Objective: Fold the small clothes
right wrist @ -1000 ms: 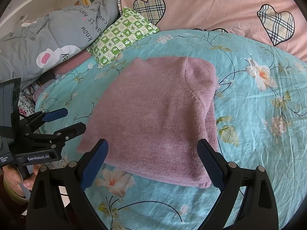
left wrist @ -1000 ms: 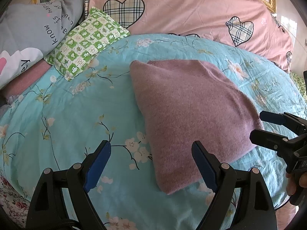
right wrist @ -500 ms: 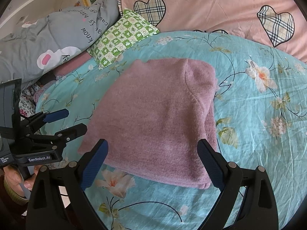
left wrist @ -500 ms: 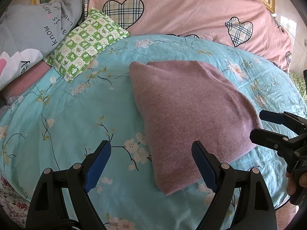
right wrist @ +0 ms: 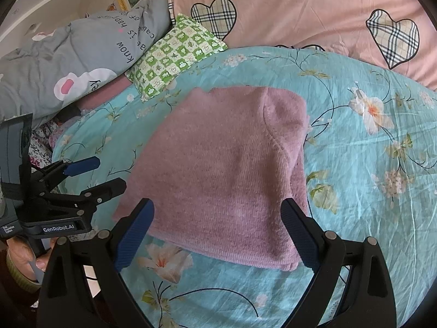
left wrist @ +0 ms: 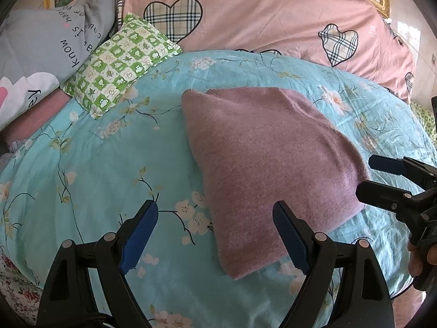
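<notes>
Pink knit sweater (left wrist: 270, 158) lying flat in the middle of the blue flower bedspread (left wrist: 95, 169), already folded into a thick pad with layers showing along the near edge. Green checked pillow (left wrist: 120, 63) at the far left, grey pillow (right wrist: 68, 63) beside it, big pink heart quilt (left wrist: 273, 13) along the far side. Left gripper (left wrist: 215, 235) wide open and holding nothing, hanging over the near left corner of the sweater, with one blue pad over bare bedspread and the other over the knit. Right gripper (right wrist: 218, 232) wide open too and empty, hanging just above the near edge of the sweater. Looks soft, fuzzy and floppy, not heavy, not slippery, not likely to break. Probably saggy in the middle if lifted by one spot only. Best to pinch the two near corners, all layers together, one in each gripper, and lift evenly. Layers could slide apart and come undone if only the top one is caught.
</notes>
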Demonstrator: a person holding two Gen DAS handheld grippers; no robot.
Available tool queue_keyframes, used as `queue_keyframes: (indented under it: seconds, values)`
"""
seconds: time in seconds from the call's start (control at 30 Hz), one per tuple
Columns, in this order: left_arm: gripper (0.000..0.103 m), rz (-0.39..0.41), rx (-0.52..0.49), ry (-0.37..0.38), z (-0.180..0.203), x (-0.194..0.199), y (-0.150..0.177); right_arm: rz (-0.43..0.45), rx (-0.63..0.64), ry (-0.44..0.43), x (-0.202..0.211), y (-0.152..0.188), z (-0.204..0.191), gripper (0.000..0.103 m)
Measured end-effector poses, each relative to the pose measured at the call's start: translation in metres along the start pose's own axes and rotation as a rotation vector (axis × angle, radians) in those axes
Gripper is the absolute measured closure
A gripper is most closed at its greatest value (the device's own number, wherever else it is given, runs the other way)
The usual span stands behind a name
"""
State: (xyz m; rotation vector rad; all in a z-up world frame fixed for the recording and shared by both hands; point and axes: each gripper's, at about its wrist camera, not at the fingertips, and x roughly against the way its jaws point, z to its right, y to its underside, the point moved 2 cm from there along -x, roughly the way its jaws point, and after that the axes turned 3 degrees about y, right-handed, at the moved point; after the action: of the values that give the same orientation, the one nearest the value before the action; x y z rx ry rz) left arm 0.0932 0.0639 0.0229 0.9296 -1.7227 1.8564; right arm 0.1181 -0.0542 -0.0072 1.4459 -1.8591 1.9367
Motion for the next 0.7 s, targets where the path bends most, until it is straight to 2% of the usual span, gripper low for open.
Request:
queue_keyframes:
  seconds: [0.7]
  values:
    - [0.017,-0.016,0.015,-0.001,-0.008,-0.013,-0.01,-0.001,-0.031,0.007,-0.007,-0.006,0.014,0.009]
